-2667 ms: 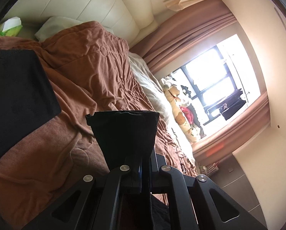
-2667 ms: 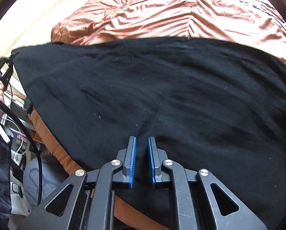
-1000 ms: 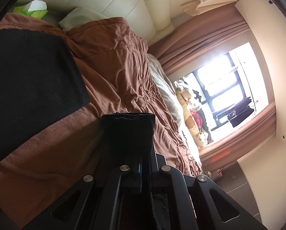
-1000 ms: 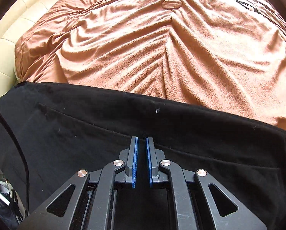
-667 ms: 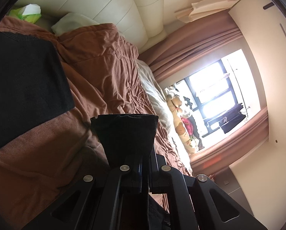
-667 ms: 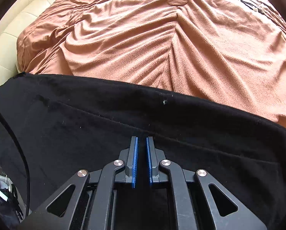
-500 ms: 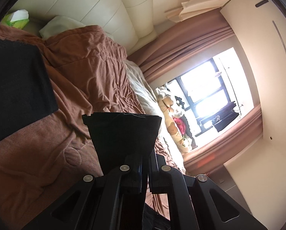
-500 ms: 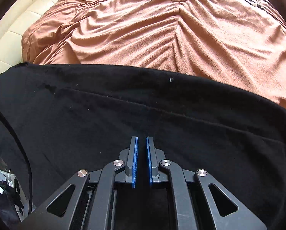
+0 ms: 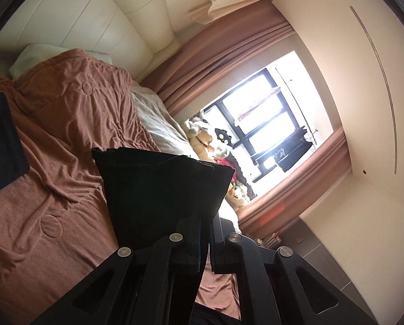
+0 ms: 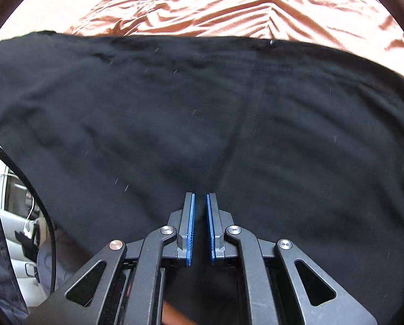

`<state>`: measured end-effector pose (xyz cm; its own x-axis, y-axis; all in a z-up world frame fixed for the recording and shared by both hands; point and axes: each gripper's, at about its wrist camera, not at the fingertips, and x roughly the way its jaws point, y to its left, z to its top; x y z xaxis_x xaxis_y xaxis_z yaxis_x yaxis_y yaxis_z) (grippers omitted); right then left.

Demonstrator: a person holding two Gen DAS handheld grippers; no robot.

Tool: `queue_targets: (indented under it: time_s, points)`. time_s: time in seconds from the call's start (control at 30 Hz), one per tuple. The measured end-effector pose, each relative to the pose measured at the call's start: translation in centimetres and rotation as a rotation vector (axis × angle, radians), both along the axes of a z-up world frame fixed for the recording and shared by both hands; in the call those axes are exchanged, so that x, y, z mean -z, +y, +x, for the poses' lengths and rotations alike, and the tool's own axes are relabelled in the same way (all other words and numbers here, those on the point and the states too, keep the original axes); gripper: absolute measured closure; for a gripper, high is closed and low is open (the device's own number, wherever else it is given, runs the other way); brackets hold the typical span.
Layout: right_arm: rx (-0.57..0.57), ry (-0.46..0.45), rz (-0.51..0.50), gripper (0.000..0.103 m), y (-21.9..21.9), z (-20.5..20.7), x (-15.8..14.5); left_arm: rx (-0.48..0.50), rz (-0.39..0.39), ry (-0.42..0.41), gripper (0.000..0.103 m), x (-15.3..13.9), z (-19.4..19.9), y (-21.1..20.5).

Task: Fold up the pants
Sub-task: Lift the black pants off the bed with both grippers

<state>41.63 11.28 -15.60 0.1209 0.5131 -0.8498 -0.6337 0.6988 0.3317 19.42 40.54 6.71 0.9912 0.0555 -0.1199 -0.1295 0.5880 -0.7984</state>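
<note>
The black pants (image 10: 175, 103) lie spread over a brown bedspread (image 10: 242, 8) and fill most of the right wrist view. My right gripper (image 10: 200, 203) points down at them. Its blue pads stand a narrow gap apart with dark cloth pinched between them, and creases run out from the tips. In the left wrist view my left gripper (image 9: 204, 224) is shut on a hemmed end of the black pants (image 9: 161, 184), which fans out above the fingers, clear of the bedspread (image 9: 72, 124). Another part of the pants (image 9: 1, 140) lies flat at the left edge.
A cream padded headboard (image 9: 80, 13) and a pale pillow (image 9: 39, 54) are at the bed's head. Stuffed toys (image 9: 207, 140) sit along the far side below a bright window (image 9: 261, 113) with brown curtains. A black cable (image 10: 26, 178) and bedside clutter (image 10: 18, 216) are beside the bed.
My left gripper has risen with the pants end; the flat part of the pants has slid toward the left edge of its view. In the right view the black cloth now covers far more of the picture.
</note>
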Motion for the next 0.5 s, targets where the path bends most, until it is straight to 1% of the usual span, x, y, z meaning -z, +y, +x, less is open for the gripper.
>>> queue_targets:
  time_s: [0.17,0.27,0.37,0.5]
  points:
    - [-0.009,0.007,0.03,0.097,-1.7,-2.0,0.0,0.033,0.028,-0.012,0.099,-2.4,1.0,-2.3]
    - [0.002,-0.002,0.053,0.097,-3.3,-2.2,-0.4,0.061,0.064,-0.013,0.099,-4.3,1.7,-4.1]
    - [0.027,-0.037,0.073,0.097,-5.2,-2.3,-1.4,0.094,0.092,-0.021,0.099,-6.1,2.5,-6.1]
    - [0.067,-0.078,0.122,0.097,-8.6,-2.1,-3.6,0.143,0.133,-0.033,0.099,-8.7,4.1,-9.0]
